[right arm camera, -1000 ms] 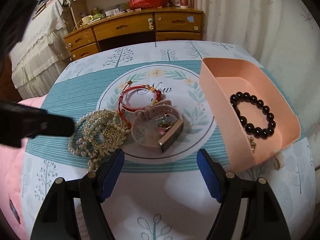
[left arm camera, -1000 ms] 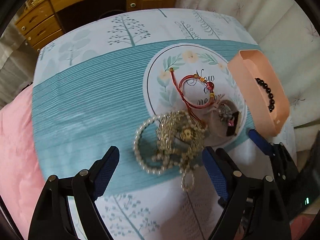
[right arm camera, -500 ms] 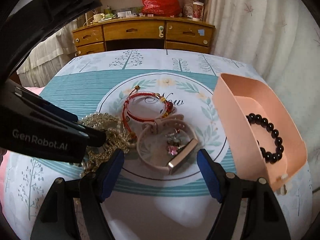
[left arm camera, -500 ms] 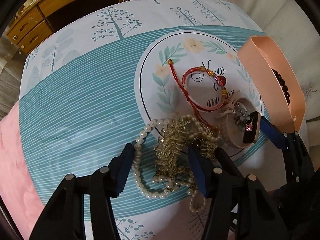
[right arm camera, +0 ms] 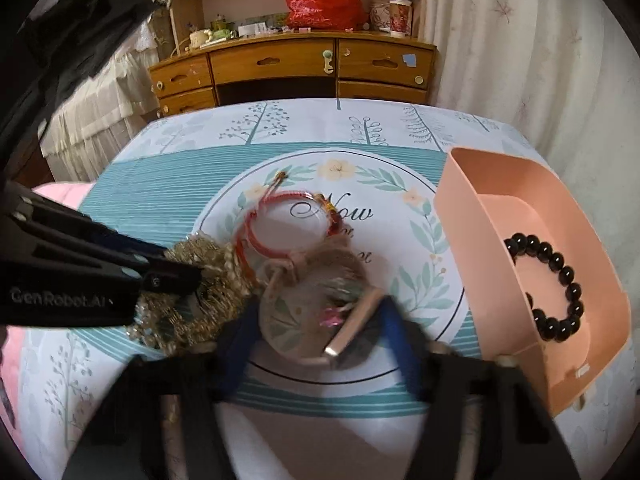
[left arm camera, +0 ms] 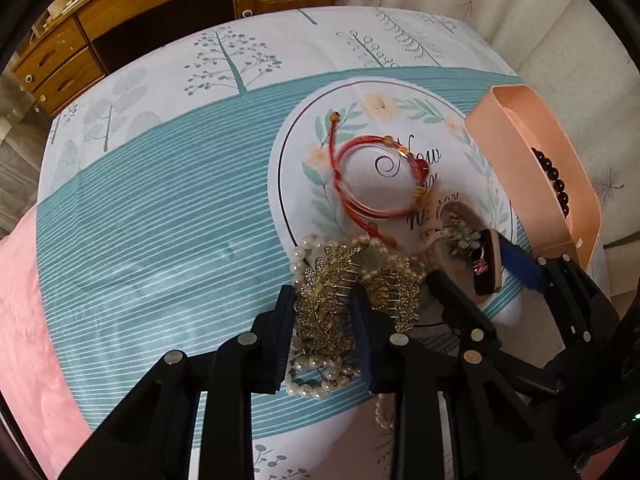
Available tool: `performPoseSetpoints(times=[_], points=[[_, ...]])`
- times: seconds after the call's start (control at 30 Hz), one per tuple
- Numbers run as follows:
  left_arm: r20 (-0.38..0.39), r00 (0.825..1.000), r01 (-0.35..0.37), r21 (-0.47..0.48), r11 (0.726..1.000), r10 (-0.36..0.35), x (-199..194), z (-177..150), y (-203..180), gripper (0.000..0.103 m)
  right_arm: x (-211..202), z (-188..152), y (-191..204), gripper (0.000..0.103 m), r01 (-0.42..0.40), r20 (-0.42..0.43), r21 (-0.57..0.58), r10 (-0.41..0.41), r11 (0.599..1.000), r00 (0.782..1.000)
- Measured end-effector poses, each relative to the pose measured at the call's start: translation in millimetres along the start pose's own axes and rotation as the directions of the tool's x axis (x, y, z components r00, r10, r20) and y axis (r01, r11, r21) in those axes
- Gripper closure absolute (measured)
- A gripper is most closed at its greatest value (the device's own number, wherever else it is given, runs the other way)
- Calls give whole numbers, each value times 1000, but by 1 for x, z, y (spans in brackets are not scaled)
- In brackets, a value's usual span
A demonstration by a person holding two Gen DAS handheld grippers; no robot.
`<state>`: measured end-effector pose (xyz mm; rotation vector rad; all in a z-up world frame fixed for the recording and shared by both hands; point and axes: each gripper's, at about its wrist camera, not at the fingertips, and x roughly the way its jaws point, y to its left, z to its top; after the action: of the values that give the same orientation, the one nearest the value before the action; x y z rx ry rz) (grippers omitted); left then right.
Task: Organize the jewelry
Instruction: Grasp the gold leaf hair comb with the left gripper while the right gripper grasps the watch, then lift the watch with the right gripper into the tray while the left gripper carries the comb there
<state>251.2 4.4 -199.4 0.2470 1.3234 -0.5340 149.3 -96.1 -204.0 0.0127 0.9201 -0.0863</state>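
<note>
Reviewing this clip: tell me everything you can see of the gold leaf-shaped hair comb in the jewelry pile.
The gold hair comb looks like metal, shaped as leaves studded with small stones, with thin gold teeth showing along one edge. It lies flat on the teal-striped tablecloth, tangled on top of a pearl strand, beside a second gold leaf piece. The left gripper straddles it, jaws closing, blue pads close against its sides; whether they press yet is unclear. It is outside the peach tray.
</note>
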Motion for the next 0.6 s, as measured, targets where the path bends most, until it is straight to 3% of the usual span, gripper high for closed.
performPoseSetpoints(times=[0.17, 0.6], points=[[24, 1000, -1, -21, 1000, 1, -16, -4, 2, 77, -3, 1, -4, 61, -14, -3, 6, 14, 1000, 1000], [90, 996, -2, -22, 1000, 4, -64, -16, -7, 77, -32, 9, -19, 62, -19, 26, 85, 17, 996, 1000]])
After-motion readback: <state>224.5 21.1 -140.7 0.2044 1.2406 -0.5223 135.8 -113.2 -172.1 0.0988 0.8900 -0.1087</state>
